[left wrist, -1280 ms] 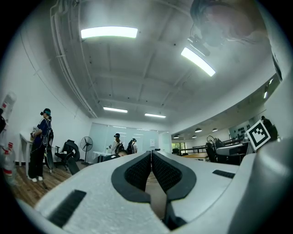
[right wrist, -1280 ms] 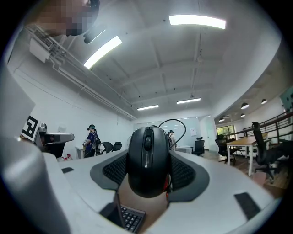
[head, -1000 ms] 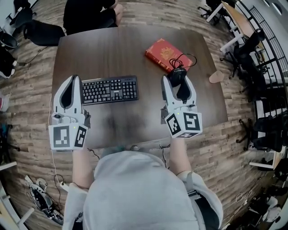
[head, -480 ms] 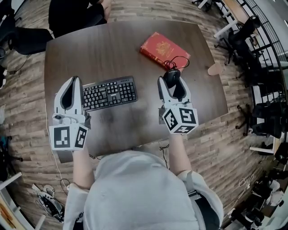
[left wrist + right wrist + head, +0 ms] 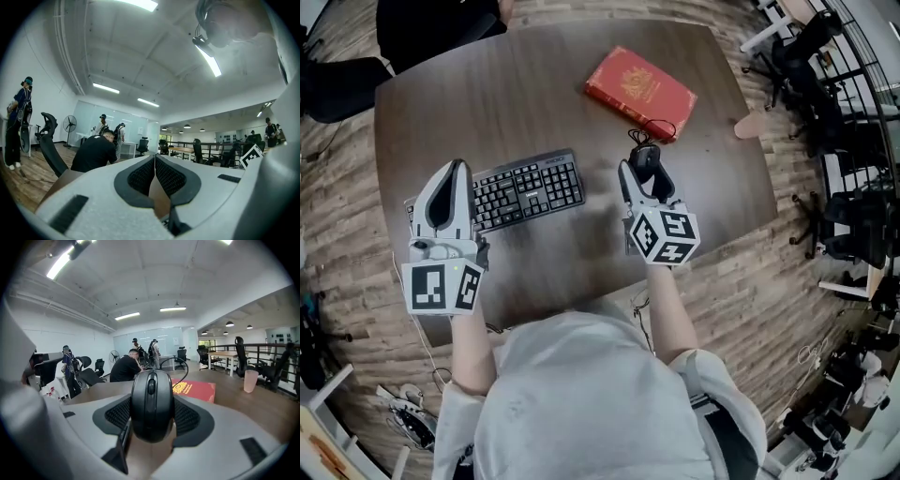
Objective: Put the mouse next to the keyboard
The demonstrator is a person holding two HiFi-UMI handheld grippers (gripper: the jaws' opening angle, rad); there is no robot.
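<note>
Over the last second the right tongs (image 5: 645, 171), clamped on the mouse (image 5: 645, 157), had carried it off from the red book (image 5: 637, 82) toward the keyboard (image 5: 525, 189). The carry looked well begun, the placing not yet done. Its cable (image 5: 654, 127) trailed back to the book. Bare surface (image 5: 600, 216) lay between mouse and keyboard's right end, well in from the near edge. The left tongs (image 5: 450, 192), jaws together and empty, hung at the keyboard's left end.
</note>
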